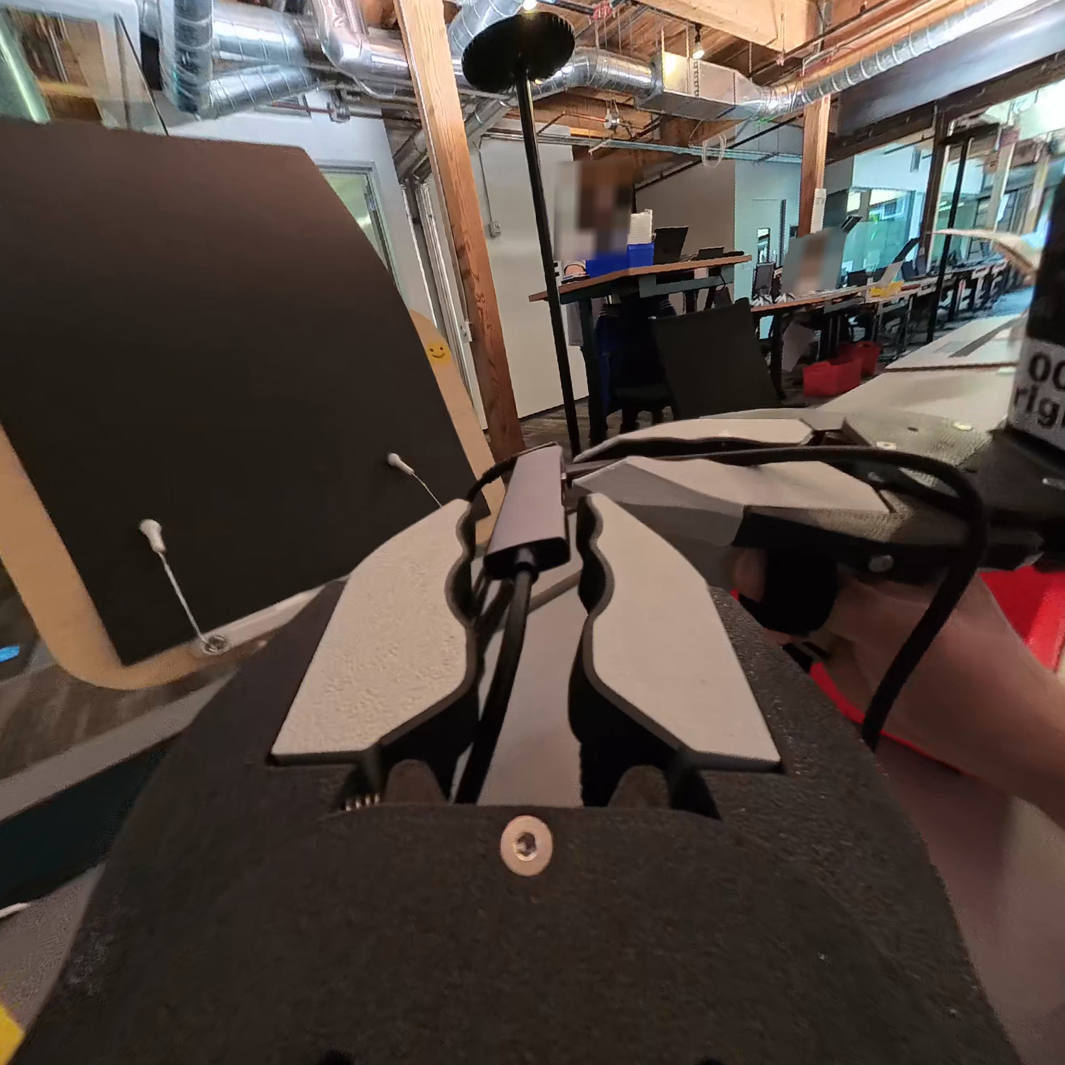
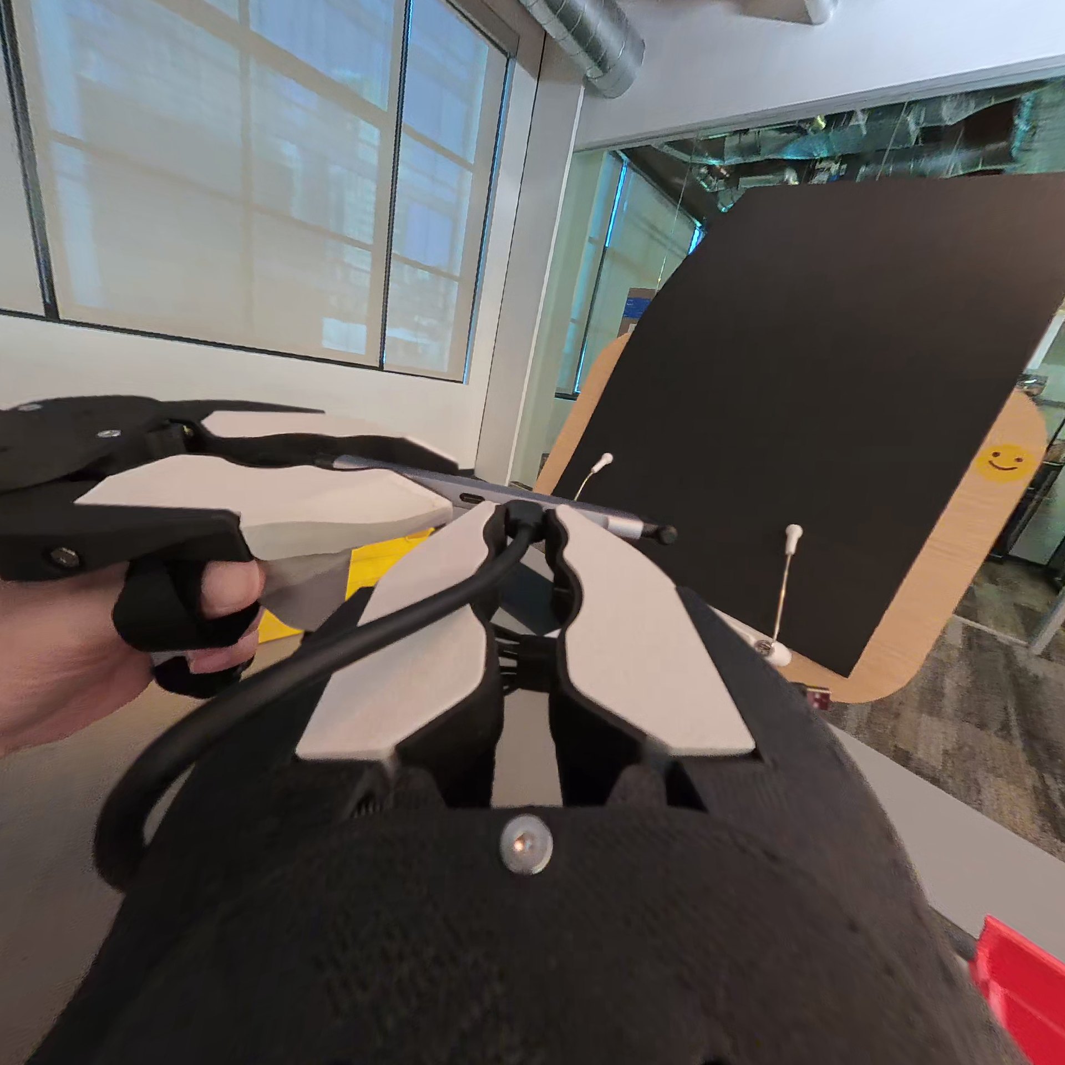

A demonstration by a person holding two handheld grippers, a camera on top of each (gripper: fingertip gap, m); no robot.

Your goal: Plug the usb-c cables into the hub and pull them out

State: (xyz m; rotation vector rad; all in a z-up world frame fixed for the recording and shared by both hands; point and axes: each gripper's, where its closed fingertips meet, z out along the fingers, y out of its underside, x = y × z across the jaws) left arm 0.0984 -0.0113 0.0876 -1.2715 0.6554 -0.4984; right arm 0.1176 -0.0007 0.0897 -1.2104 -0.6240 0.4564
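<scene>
Left hand-held gripper [image 1: 521, 539]: clasps grey hub [image 1: 533, 510] | right hand-held gripper [image 2: 521, 521]: pinches black plug [image 2: 523, 513]

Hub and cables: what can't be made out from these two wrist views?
- Hub: in the left wrist view, its port side faces away.
- Plug: in the right wrist view, its tip sits against the hub; whether it is fully seated cannot be told.
- Black cable: loops out of sight behind the right gripper body.
- Left gripper: whether its pads press the hub is unclear.
</scene>
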